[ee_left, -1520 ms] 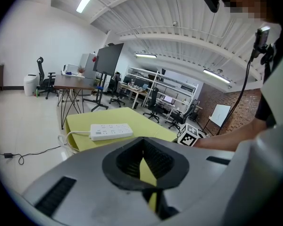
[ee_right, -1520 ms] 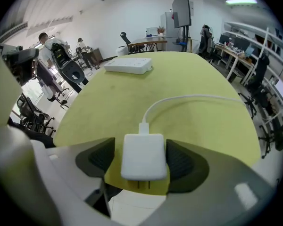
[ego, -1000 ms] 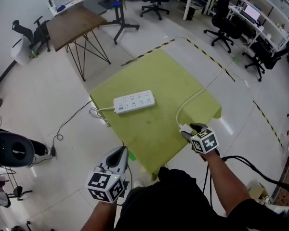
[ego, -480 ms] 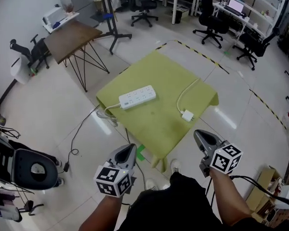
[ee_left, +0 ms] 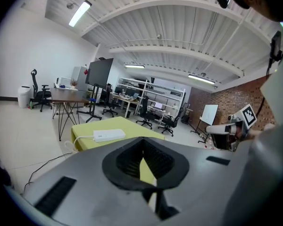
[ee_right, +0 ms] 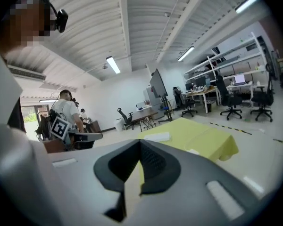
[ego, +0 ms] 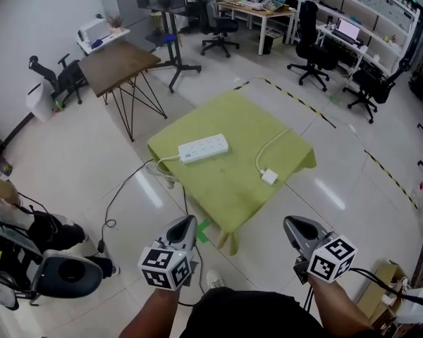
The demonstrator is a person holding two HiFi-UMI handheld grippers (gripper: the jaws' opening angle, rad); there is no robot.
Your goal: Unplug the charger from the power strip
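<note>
charger [ego: 269, 177]: white, unplugged, lying flat | power strip [ego: 203, 148]: white, flat, well apart

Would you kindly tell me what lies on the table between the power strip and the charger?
Only bare green cloth lies between the power strip and the charger, as the head view shows.

Bare floor [ego: 268, 213] lies between us and the near edge of the green table [ego: 225, 189], so the front approach is open. On top, the power strip [ego: 203, 148] sits left and the charger [ego: 269, 177] right, well apart, with bare cloth between them. The charger's white cable [ego: 273, 141] curves toward the far right corner. A black cord [ego: 113, 201] trails over the floor left of the table.
</note>
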